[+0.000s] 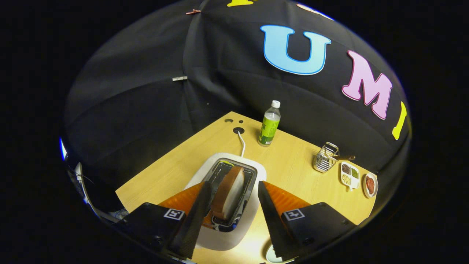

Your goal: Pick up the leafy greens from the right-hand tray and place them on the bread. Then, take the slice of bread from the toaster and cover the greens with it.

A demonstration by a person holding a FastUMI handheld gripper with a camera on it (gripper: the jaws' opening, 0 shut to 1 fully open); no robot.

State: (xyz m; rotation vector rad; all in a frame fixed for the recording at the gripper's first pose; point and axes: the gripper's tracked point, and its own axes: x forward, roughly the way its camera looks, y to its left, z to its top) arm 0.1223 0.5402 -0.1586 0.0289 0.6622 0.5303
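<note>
The gripper [232, 198] hangs over a white toaster [227, 234] that sits on a light wooden table [293, 165]. Its two fingers are apart, one on each side of the toaster's slot. A slice of bread [230, 192] stands up in the slot, with a brown crust and a pale face. The bread is between the fingers. The left finger looks very close to the crust, but I cannot tell if it touches. The right finger is clearly off the bread, with a gap you can see.

A white cord [242, 143] runs from the back of the toaster to a round hole [238, 130] in the table. Just past the hole stands a plastic bottle [269, 126] with a green label and a white cap. Off to the right, well apart from the toaster, is a small wire basket [325, 157]. Near it lies a white dish with small sections [350, 175] that hold bits of food in different colours. Beside that is a small round plate [370, 184] with something red on it. A bit of a white round dish [270, 255] peeks out under the right finger.
</note>
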